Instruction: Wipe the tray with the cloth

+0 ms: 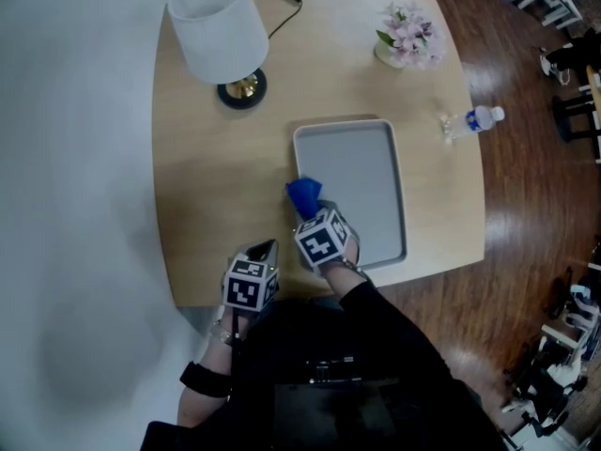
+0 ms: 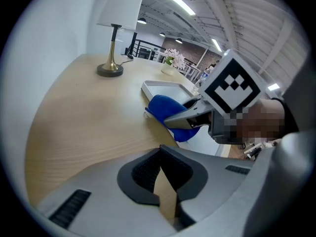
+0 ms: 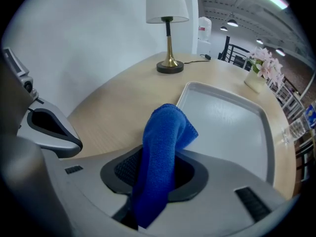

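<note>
A grey rectangular tray (image 1: 362, 158) lies on the round wooden table, empty. At its left rim stands a bunched blue cloth (image 1: 302, 195), with my right gripper (image 1: 311, 210) shut on it. In the right gripper view the cloth (image 3: 165, 137) rises from between the jaws, just left of the tray (image 3: 232, 127). My left gripper (image 1: 266, 248) hovers near the table's front edge, left of the right one, shut with nothing in it. The left gripper view shows its jaws (image 2: 159, 154) meeting at the tips, and beyond them the cloth (image 2: 165, 107) beside the tray (image 2: 163, 87).
A white-shaded lamp (image 1: 221, 31) stands at the back left, its cord running to the back edge. A pot of pink flowers (image 1: 408, 38) sits at the back right. A water bottle (image 1: 472, 120) lies near the table's right edge.
</note>
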